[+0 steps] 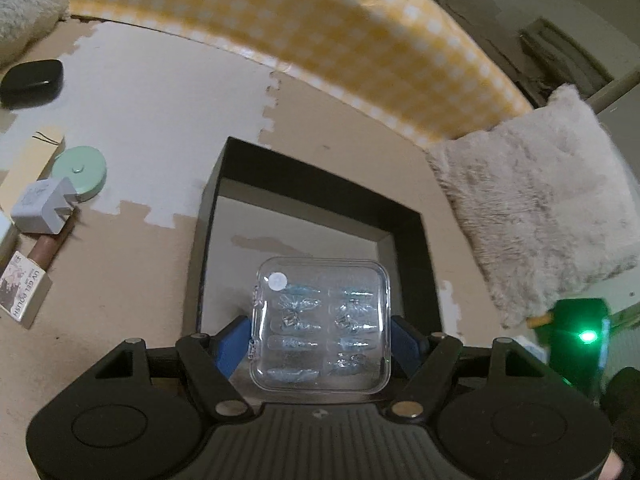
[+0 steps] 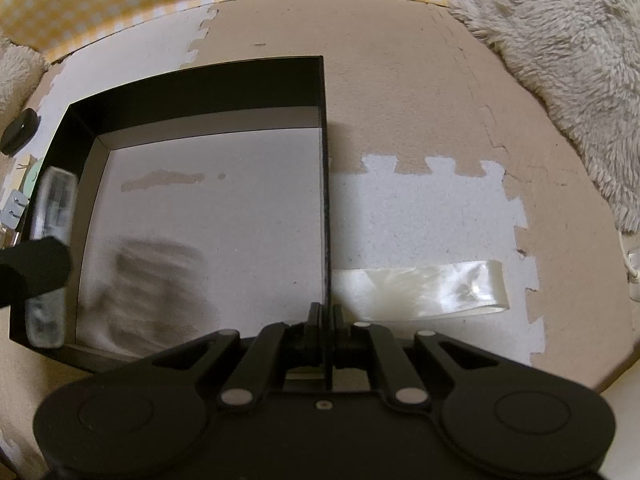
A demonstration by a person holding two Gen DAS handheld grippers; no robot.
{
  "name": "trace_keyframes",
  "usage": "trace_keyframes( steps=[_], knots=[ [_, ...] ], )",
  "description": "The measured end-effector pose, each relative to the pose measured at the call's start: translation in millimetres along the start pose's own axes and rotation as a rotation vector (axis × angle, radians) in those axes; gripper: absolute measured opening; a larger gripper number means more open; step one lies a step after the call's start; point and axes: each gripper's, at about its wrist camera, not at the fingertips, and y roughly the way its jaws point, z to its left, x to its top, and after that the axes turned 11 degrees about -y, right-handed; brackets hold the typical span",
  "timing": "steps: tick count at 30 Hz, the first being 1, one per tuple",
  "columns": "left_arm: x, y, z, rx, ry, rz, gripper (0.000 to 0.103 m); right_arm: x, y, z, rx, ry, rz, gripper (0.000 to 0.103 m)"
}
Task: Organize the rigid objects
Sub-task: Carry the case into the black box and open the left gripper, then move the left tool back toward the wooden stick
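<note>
A clear plastic case (image 1: 322,326) of blue nail tips sits between the blue pads (image 1: 232,344) of my left gripper (image 1: 320,334), which is shut on its two sides. It hangs tilted over the near edge of the open black box (image 1: 320,180), whose white floor is bare. In the right wrist view the same case (image 2: 52,240) shows blurred at the box's left wall. My right gripper (image 2: 326,320) is shut on the box's right wall (image 2: 325,160), pinching the thin black panel from above.
Left of the box lie a black pouch (image 1: 32,82), a mint round case (image 1: 82,172), a white plug (image 1: 44,208) and a gel polish carton (image 1: 26,292). A fluffy cushion (image 1: 532,216) lies right, a yellow checked border (image 1: 320,32) behind. Shiny tape (image 2: 420,288) lies on the mat.
</note>
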Motion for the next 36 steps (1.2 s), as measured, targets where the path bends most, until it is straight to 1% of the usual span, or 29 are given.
trace_keyframes(
  steps=[7, 10, 14, 15, 17, 23, 27, 31, 33, 36],
  knots=[
    [-5.5, 3.4, -7.9, 0.062, 0.072, -0.026, 0.076, 0.6, -0.1, 0.3, 0.0, -0.003, 0.001, 0.006],
    [-5.8, 4.2, -6.4, 0.049, 0.072, -0.011, 0.081, 0.6, 0.0, 0.6, -0.001, -0.004, 0.001, 0.006],
    [-6.1, 1.6, -6.7, 0.029, 0.059, 0.014, 0.091, 0.6, 0.0, 0.5, 0.001, -0.003, 0.0, 0.006],
    [-6.9, 0.3, -7.9, 0.035, 0.063, 0.014, 0.094, 0.2, -0.1, 0.0, 0.003, 0.0, 0.0, 0.006],
    [-8.1, -2.5, -10.3, 0.047, 0.075, 0.009, 0.094, 0.1, -0.1, -0.1, 0.004, 0.001, -0.002, 0.006],
    [-8.7, -16.1, -15.6, 0.021, 0.101, 0.01, 0.095, -0.4, -0.2, -0.1, 0.004, 0.001, -0.004, 0.006],
    [-9.8, -32.8, -25.9, 0.007, 0.162, -0.015, 0.098, -0.6, -0.4, -0.3, 0.004, 0.001, -0.005, 0.006],
    [-6.8, -51.8, -35.9, -0.005, 0.226, -0.058, 0.101, -0.8, -0.6, -0.6, 0.003, 0.0, -0.005, 0.006],
    [-3.7, -61.5, -39.9, -0.011, 0.253, -0.087, 0.103, -0.6, -0.6, -0.4, 0.002, -0.001, -0.005, 0.006],
    [1.4, -77.2, -42.3, -0.004, 0.294, -0.143, 0.103, -0.6, -0.4, -0.2, 0.003, 0.0, -0.005, 0.006]
  ],
)
